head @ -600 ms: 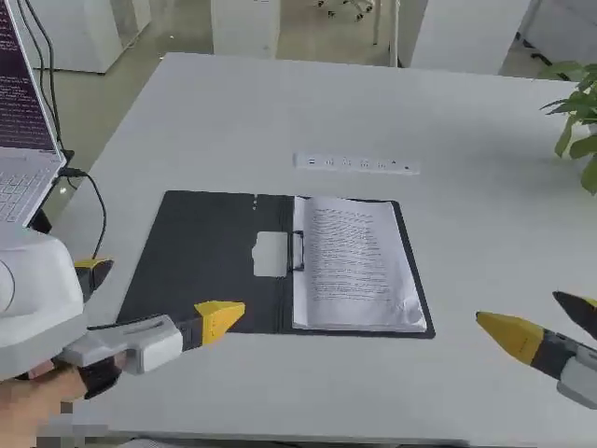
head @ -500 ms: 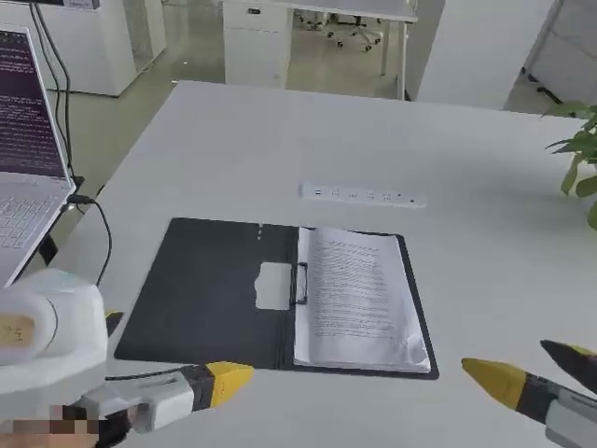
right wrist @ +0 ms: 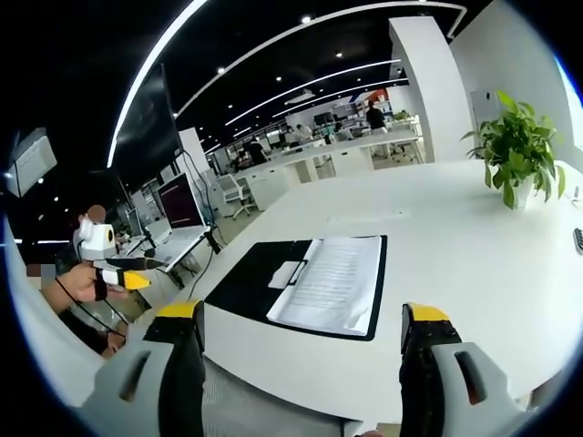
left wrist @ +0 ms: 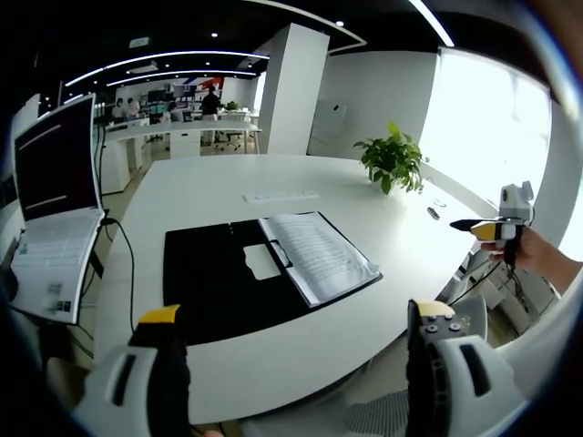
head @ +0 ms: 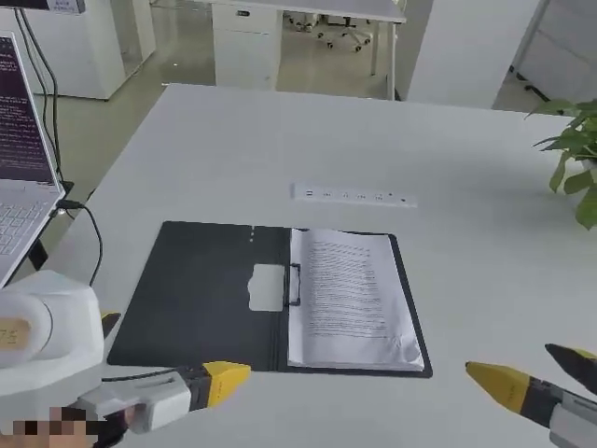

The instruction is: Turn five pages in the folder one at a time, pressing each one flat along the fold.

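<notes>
Since no sheet lies on the left side yet, I think 0 of the 5 page turns are done and all 5 are left.

From the head view, the folder [head: 196,289] lies open and flat on the white bench [head: 280,131], just in front of a power strip [head: 350,196]. Its black left half is bare but for a small white patch. The pages [head: 350,294] sit in 1 stack on the right half, held at the fold by a clip. The left hand-held gripper [head: 177,347] hangs by the folder's near left corner, jaws spread wide, holding nothing. The right hand-held gripper [head: 511,359] waits off to the right of the folder, wide apart too and holding nothing. Its back part is cut off by the picture's edge. The near right corner of the pages looks curled, but it is too small to be sure.

From the left gripper view, both yellow tips stand apart with the folder beyond them, not touching it. How many sheets are in the stack, I cannot tell.

From the right gripper view, the 2 tips also stand apart, and the folder lies ahead, well clear of them. The print is too tiny to read.
</notes>
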`<state>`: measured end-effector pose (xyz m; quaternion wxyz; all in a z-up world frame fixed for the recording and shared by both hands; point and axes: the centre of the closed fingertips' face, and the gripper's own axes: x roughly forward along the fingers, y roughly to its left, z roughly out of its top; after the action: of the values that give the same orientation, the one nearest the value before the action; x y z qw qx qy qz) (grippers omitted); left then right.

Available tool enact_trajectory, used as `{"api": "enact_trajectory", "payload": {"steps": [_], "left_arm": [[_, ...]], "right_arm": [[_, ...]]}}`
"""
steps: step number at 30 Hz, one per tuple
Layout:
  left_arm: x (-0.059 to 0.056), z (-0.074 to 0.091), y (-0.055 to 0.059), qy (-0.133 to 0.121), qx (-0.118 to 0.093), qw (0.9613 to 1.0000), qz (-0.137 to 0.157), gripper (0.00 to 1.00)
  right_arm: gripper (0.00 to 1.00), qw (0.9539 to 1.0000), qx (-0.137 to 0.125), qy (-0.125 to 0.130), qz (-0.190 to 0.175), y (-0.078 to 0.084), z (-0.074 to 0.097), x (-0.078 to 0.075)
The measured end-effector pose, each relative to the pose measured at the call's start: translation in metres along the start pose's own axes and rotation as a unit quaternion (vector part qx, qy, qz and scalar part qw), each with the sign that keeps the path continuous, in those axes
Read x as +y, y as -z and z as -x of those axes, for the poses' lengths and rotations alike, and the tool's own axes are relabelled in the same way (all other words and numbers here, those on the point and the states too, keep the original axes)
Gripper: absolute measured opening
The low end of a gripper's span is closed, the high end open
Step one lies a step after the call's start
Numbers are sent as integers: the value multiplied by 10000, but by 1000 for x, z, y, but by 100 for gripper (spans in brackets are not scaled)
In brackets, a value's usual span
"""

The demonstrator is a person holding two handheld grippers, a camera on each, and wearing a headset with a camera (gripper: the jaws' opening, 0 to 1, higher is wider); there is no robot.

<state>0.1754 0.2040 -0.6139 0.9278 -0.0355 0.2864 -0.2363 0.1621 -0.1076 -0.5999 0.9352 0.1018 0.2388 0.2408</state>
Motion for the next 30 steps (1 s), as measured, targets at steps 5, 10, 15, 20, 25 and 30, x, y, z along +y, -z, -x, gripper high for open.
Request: {"api": "enact_trajectory", "payload": {"steps": [5,10,15,20,25,30], "left_arm": [[-3,-1,1,12,12,10000,-14,100],[-2,-2,3,-18,3,10000,9,100],[-3,-2,5,-15,-13,10000,51,100],[-2,-2,6,-33,-53,9999,106,100],[1,-1,8,-69,-43,9999,143,100],[2,-2,8,-81,-31,9999,143,100]], "right_arm": [[89,10000,39,39,16,4,2,-2],[88,10000,18,55,-17,4,3,-3],[88,10000,20,41,-39,5,3,-3],[88,10000,62,44,-38,9,2,-4],[88,10000,61,51,-48,10,1,-6],[88,10000,22,41,-69,9,-1,-5]]}}
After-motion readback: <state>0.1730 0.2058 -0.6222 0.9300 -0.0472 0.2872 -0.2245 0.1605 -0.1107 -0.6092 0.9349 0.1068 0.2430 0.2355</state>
